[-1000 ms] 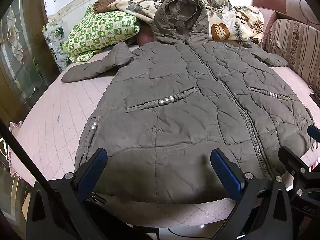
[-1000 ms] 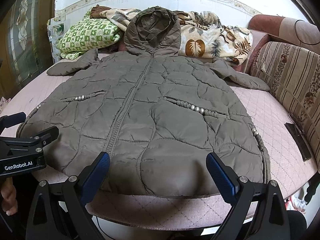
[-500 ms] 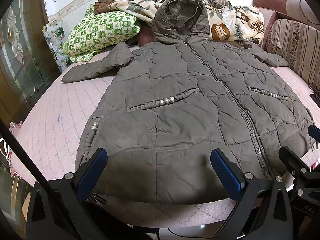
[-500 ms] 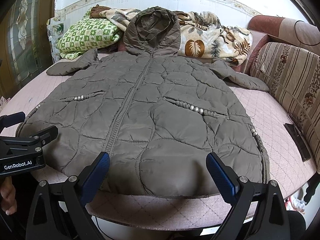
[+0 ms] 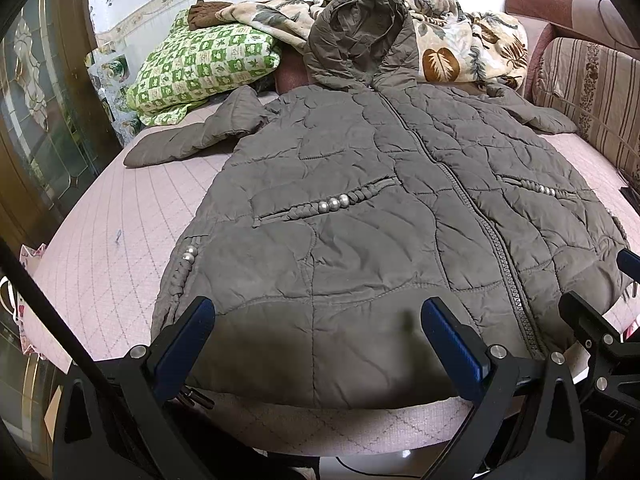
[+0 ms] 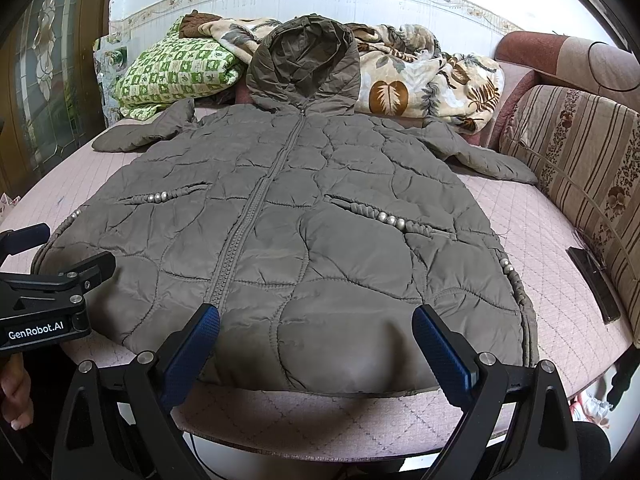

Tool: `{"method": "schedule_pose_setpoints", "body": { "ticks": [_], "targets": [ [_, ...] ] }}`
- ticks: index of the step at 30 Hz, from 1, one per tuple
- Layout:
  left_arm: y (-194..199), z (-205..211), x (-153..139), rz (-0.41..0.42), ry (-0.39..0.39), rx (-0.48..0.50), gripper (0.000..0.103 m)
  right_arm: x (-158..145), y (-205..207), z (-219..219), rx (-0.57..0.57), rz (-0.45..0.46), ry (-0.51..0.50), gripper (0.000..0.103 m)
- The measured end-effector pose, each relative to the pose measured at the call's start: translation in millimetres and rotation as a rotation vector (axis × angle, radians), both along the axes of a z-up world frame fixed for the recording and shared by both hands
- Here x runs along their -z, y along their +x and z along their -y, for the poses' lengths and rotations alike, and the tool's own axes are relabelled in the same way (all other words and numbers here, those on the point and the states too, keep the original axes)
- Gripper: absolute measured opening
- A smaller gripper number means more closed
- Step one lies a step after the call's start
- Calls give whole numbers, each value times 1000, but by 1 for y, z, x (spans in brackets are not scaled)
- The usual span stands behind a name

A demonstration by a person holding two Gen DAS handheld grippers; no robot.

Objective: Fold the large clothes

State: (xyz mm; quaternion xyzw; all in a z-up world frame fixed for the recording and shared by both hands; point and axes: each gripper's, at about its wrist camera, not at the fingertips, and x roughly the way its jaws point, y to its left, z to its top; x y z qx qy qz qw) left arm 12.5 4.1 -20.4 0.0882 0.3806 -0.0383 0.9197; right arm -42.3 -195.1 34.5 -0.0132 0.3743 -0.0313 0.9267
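Nothing much is seen to have shifted since a second ago: the coat [image 6: 304, 224] is kept spread flat, front up and zipped, across the pink bed [image 6: 552, 280], hood [image 6: 304, 68] propped against the bedding [image 6: 420, 76]. Both grippers are held above the near hem, touching nothing. The left gripper [image 5: 316, 344] is spread wide; the right gripper [image 6: 316, 340] is likewise held wide apart.

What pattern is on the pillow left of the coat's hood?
The pillow has a green and white checked print with small leaf-like motifs; it shows best in the left wrist view.
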Motion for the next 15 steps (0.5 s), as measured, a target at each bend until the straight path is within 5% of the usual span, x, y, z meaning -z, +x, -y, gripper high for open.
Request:
{"method": "schedule_pose_setpoints", "body": {
  "ticks": [15],
  "targets": [
    [0, 0, 0, -1, -1, 0, 103, 0, 0, 0, 1, 0, 0, 99]
  ]
}}
